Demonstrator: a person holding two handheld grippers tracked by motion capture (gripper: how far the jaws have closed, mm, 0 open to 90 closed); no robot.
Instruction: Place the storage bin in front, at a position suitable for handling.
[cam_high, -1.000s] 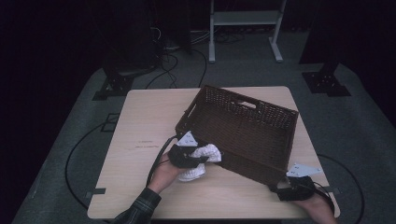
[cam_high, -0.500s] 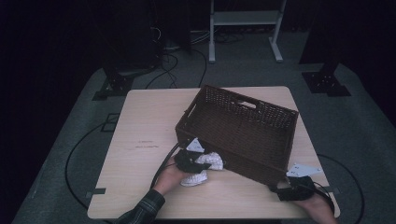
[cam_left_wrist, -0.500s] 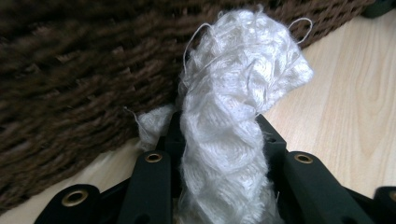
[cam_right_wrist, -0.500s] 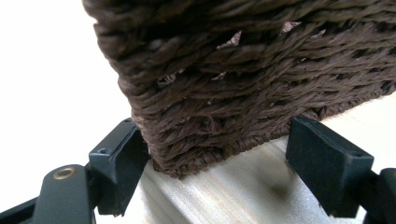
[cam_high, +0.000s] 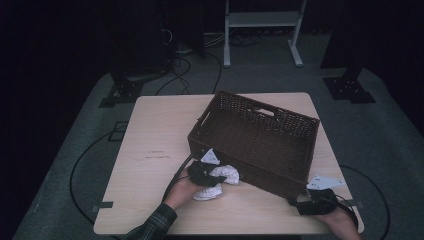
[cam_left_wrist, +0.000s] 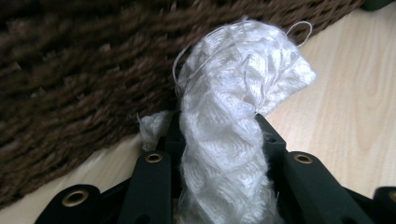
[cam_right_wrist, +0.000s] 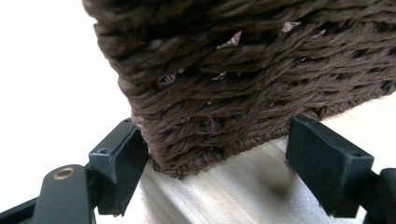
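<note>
My left gripper (cam_high: 207, 173) is clamped on a white knitted cloth (cam_left_wrist: 233, 116), whose bunched end pokes out past the jaws just beside the near wall of the brown wicker basket (cam_high: 260, 135), low over the tabletop (cam_high: 150, 130). My right gripper (cam_high: 305, 204) sits at the basket's near right corner with its jaws spread to either side of that corner; the left jaw touches the weave while the right one stands clear of it, so nothing is gripped there.
</note>
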